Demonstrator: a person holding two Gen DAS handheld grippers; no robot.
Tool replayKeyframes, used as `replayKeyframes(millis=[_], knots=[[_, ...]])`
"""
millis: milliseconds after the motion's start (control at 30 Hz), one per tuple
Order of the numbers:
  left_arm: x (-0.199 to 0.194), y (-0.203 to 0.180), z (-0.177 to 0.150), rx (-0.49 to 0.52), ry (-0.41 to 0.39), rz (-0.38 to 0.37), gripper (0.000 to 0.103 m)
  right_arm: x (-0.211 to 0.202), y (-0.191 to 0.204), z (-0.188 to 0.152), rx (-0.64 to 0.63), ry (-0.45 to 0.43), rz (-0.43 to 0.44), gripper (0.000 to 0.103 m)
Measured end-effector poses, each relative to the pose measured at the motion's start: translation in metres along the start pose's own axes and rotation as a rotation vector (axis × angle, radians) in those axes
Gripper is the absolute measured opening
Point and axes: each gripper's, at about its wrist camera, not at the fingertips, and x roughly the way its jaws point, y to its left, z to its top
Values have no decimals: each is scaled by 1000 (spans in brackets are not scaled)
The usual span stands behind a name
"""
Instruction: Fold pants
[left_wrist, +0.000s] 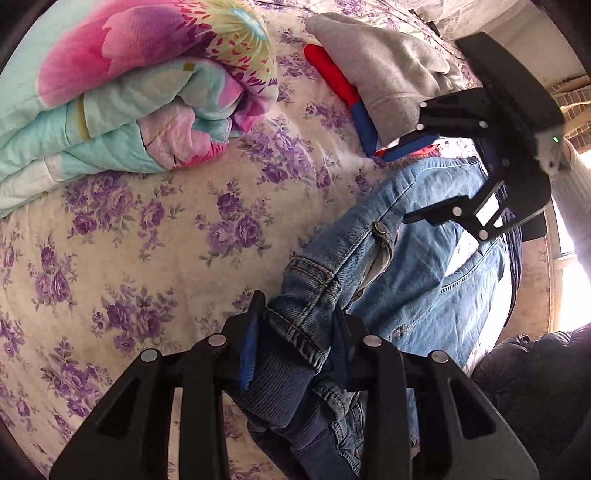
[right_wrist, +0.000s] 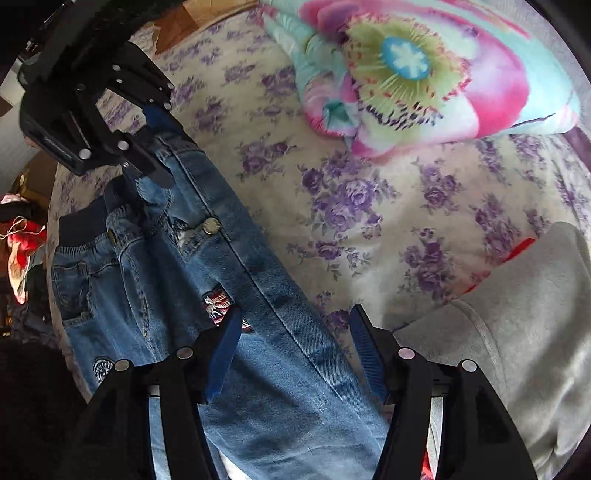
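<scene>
Lying under right claw (right_wrist: 295, 354): jeans (right_wrist: 258, 314)

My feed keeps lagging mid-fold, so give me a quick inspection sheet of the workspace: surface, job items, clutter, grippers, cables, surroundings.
Surface: bed sheet, cream with purple flowers, wrinkled.
Job's things: blue jeans lying on the sheet, waistband end bunched and lifted.
Clutter: floral quilt folded beyond the jeans; grey garment lying over a red and blue cloth.
Grippers: left gripper shut on the waistband end of the jeans; right gripper open, fingers either side of a jeans leg.
Cables: nothing seen.
Surroundings: dark padded garment at the bed's edge; bright window behind.
</scene>
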Motion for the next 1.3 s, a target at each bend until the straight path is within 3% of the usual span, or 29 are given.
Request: replayKeyframes(millis=[133, 200, 233, 267, 533, 767, 967, 1067, 1167, 1300], knots=[[-2, -2, -3, 8, -15, -8, 32, 10, -13, 4, 6, 73, 75, 59], [-2, 1, -3, 2, -18, -10, 32, 11, -14, 1, 15, 93, 122, 25], [-1, 1, -3, -2, -17, -8, 32, 10, -14, -1, 24, 91, 128, 17], [1, 1, -2, -5, -15, 1, 32, 6, -11, -4, 16, 68, 104, 15], [-20, -22, -12, 22, -20, 41, 31, -36, 36, -43, 49, -65, -4, 14], [-42, -79, -77, 90, 3, 70, 31, -69, 115, -100, 24, -220, 21, 14], [-19, -105, -141, 75, 80, 113, 31, -41, 191, -137, 124, -265, 96, 14], [-2, -105, -160, 61, 120, 139, 31, -11, 217, -142, 160, -228, 64, 14], [11, -104, -168, 66, 140, 175, 31, 12, 232, -146, 202, -208, 42, 14], [18, -101, -173, 85, 147, 187, 33, 31, 223, -149, 306, -202, 87, 14]])
